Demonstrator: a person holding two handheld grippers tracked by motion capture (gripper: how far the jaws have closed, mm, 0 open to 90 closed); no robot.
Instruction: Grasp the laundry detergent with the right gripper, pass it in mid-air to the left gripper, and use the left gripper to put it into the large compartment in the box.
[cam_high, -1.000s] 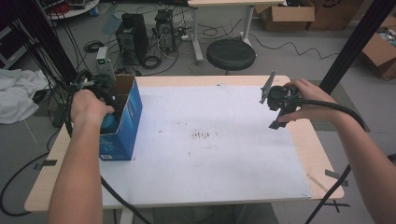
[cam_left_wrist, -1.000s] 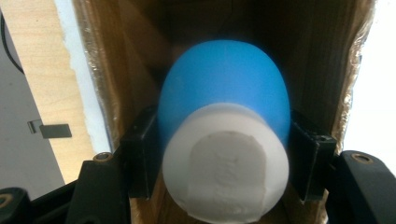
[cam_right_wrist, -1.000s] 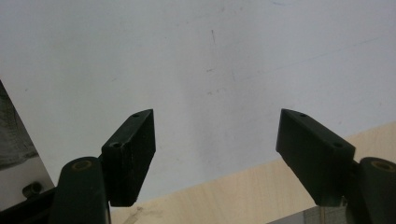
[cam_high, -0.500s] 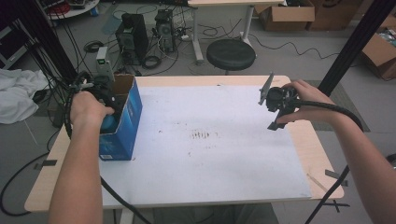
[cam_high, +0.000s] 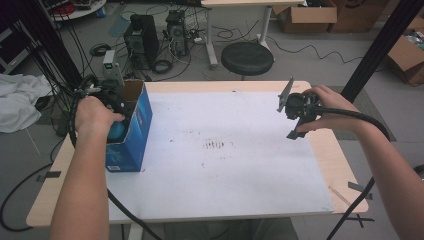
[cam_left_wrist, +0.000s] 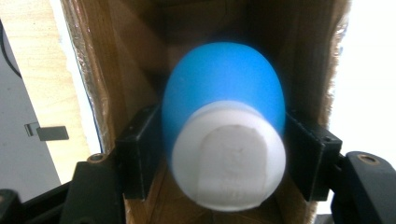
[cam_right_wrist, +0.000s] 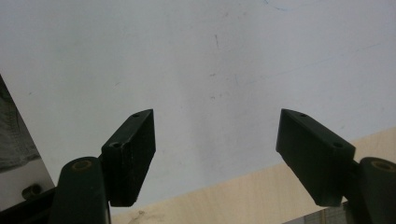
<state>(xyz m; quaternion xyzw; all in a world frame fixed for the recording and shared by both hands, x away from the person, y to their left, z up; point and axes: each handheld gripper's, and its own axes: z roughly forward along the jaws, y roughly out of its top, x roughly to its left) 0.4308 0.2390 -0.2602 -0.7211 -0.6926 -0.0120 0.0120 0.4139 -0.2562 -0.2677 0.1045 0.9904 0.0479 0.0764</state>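
Deep in the blue box (cam_high: 131, 135), left of the high view: left tongs (cam_left_wrist: 224, 156) just opening, blue ball (cam_left_wrist: 219, 88) loose between, let go to stay there. Right tongs (cam_right_wrist: 215, 140) wide, empty, resting over the table (cam_high: 225, 190).

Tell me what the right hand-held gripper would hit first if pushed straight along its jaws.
Probably the white table sheet. The right hand-held gripper has its jaws open with nothing between them, and they point at bare sheet, with the wooden table edge nearer. How far off the sheet lies is unclear.
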